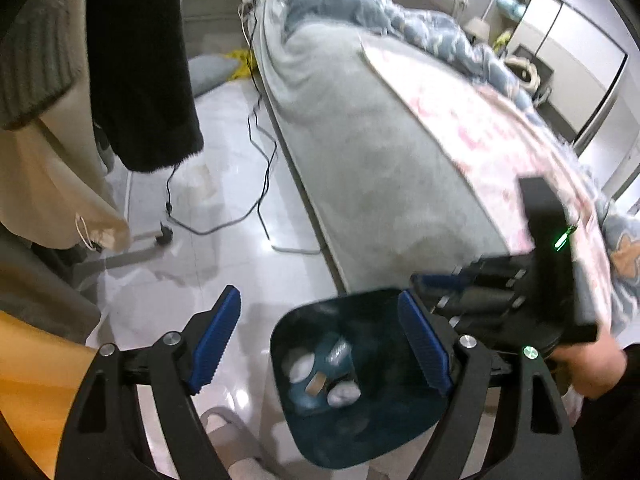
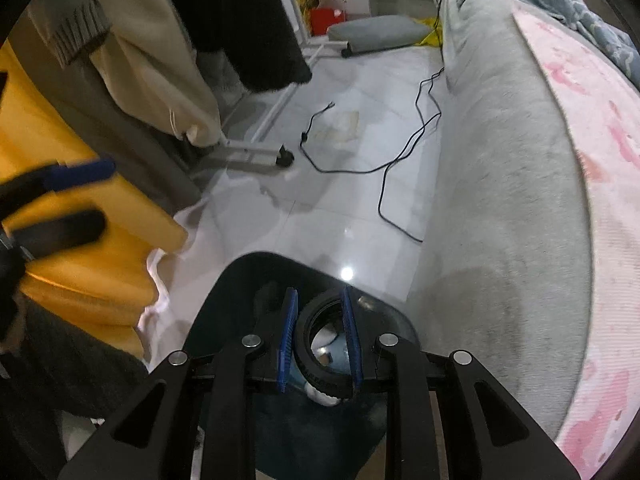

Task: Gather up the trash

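No text, label, brand or number is readable in either view.

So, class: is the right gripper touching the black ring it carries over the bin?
Touching. The right wrist view shows both blue pads pressed against the black ring, right gripper above the dark bin.

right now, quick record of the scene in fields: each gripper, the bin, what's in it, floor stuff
right gripper: shut on a black ring, held over the bin
left gripper: open, nothing held, beside the bin's mouth
bin: dark, on the floor by the bed
bin contents: several pale crumpled pieces and a teal wrapper
floor: black cable trailing beside the bed
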The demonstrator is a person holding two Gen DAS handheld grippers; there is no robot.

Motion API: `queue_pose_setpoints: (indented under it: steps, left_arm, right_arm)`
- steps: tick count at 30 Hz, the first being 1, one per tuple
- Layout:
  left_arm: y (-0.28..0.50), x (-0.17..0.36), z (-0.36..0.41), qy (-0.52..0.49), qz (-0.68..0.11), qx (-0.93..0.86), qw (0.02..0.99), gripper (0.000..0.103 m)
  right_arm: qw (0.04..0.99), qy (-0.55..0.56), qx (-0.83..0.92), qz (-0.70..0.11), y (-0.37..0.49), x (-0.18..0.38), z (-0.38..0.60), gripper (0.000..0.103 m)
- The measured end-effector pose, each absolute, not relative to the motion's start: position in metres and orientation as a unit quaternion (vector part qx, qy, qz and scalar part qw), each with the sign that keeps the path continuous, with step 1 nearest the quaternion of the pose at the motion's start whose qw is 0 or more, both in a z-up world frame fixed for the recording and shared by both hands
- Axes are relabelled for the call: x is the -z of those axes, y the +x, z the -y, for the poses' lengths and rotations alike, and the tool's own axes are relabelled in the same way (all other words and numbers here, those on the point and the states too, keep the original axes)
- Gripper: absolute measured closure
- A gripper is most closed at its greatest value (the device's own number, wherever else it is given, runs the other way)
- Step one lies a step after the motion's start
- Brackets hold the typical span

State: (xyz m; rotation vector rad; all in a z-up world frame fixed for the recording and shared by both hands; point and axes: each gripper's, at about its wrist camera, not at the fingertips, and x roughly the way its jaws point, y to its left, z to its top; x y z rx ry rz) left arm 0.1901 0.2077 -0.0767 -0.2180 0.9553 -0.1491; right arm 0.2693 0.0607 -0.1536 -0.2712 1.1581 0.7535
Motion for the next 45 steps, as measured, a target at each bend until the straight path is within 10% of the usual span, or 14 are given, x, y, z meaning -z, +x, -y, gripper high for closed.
queue_pose_setpoints:
  steps: [26,30,45]
  left_arm:
    - [0.187,0.027,-0.195,-0.099,-0.362,0.076,0.924,0.026]
    - [0.191,0.02,-0.183,-0.102,-0.351,0.081,0.927,0.026]
    - [0.207,-0.003,-0.134,-0.112,-0.301,0.093,0.942,0.025]
  right_arm:
    - [0.618,-0.238,-0.417,-0.622,0.205,0.215,-0.086,0.079]
    - [0.606,-0.238,-0.423,-0.631,0.199,0.215,-0.08,0.053]
    - [0.717,-0.136,-0.426,-0.535,0.221,0.136,-0.018,0.052]
